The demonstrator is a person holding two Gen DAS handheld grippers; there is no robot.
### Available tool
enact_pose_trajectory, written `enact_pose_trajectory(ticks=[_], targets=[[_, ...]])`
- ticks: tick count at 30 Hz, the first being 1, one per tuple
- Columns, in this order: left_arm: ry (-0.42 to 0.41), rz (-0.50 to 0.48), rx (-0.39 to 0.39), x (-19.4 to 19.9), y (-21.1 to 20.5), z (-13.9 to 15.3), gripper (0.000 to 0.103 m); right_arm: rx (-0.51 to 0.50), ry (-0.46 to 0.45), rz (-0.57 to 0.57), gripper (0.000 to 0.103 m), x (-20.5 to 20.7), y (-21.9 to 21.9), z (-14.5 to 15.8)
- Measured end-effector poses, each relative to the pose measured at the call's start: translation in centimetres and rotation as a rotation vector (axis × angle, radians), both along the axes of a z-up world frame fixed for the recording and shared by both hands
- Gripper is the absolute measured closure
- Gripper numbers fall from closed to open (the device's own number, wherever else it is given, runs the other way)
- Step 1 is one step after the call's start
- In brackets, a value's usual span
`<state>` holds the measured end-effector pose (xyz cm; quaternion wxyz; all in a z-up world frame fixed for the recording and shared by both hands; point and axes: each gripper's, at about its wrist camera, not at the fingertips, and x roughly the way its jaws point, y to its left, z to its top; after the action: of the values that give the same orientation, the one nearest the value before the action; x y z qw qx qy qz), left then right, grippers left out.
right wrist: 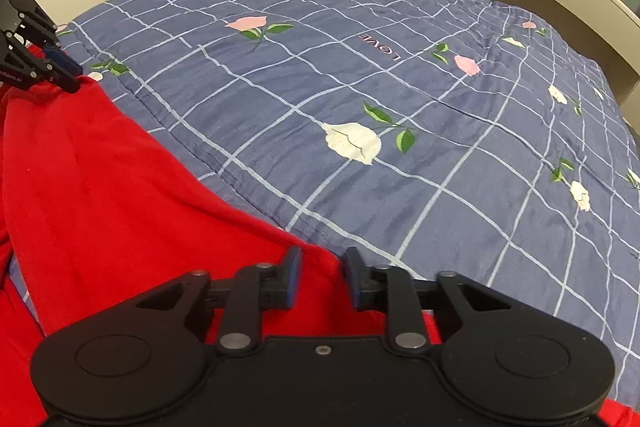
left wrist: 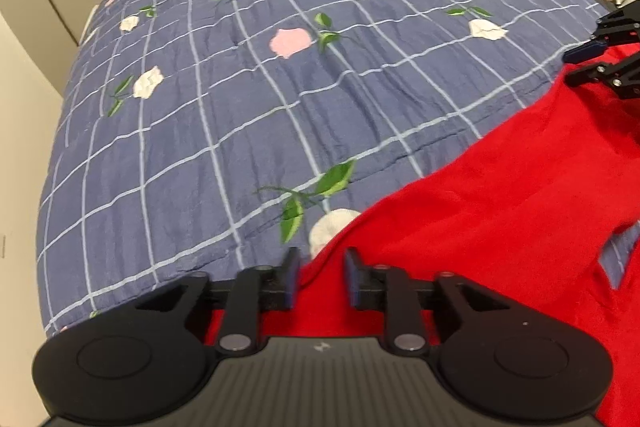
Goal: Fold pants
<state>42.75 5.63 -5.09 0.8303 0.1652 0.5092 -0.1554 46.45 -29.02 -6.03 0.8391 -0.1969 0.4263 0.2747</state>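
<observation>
**Both grippers at the pants' edge, jaws part open**

Left gripper (left wrist: 320, 277) was held low over the bed, pointing forward across the quilt (left wrist: 248, 99). Its jaws stood part open with a clear gap between the pads. Red pants (left wrist: 500, 227) lay under and between the fingers, and spread away to the right of them; the cloth edge ran from just ahead of the left finger (left wrist: 291, 277) diagonally out to the far right. Whether the pads touched cloth could not be told.

Right gripper (right wrist: 322, 277) was posed likewise, low and pointing forward, jaws part open by a similar gap. Pants (right wrist: 120, 195) lay under its left finger (right wrist: 292, 277) and off to the left; the cloth edge passed through the gap, with bare quilt (right wrist: 400, 87) ahead of the right finger (right wrist: 354, 277). No grip was visible.

Each gripper showed in the other's view, at the far end of the same cloth edge: right gripper (left wrist: 576, 65), left gripper (right wrist: 76, 79), tips at or on the red fabric.
</observation>
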Motion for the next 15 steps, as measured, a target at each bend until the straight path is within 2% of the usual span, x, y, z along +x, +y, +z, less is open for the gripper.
enact_pose_trajectory(ticks=[1,3,5,6,7,9,10,12,13,15], targets=[[0.0,0.001,0.002,0.1,0.1,0.0,0.063,0.003,0.003,0.0,0.066,0.1,0.1,0.0],[0.012,0.008,-0.004,0.5,0.4,-0.1,0.06,0.004,0.009,0.0,0.051,0.2,0.4,-0.1],[0.029,0.017,-0.026,0.8,0.7,-0.1,0.061,-0.011,0.009,0.005,0.046,0.3,0.8,-0.3],[0.038,0.019,-0.035,0.8,0.8,-0.1,0.065,-0.018,0.008,0.006,0.045,0.4,1.0,-0.4],[0.044,0.017,-0.049,0.7,0.9,-0.1,0.079,-0.021,0.011,0.003,0.047,0.4,1.2,-0.5],[0.06,0.014,-0.072,0.4,0.8,0.1,0.09,-0.014,0.027,-0.002,0.064,0.5,1.4,-0.6],[0.055,0.011,-0.059,0.1,0.5,0.1,0.094,-0.014,0.029,-0.005,0.07,0.4,1.5,-0.6],[0.045,-0.004,-0.038,-0.4,0.1,0.2,0.098,-0.028,0.036,0.0,0.09,0.2,1.9,-0.4],[0.037,-0.001,-0.035,-0.7,0.0,0.4,0.1,-0.046,0.033,0.005,0.092,0.0,2.2,-0.3],[0.023,0.013,-0.041,-1.1,0.1,0.7,0.102,-0.085,0.015,0.013,0.102,-0.3,2.9,0.0]])
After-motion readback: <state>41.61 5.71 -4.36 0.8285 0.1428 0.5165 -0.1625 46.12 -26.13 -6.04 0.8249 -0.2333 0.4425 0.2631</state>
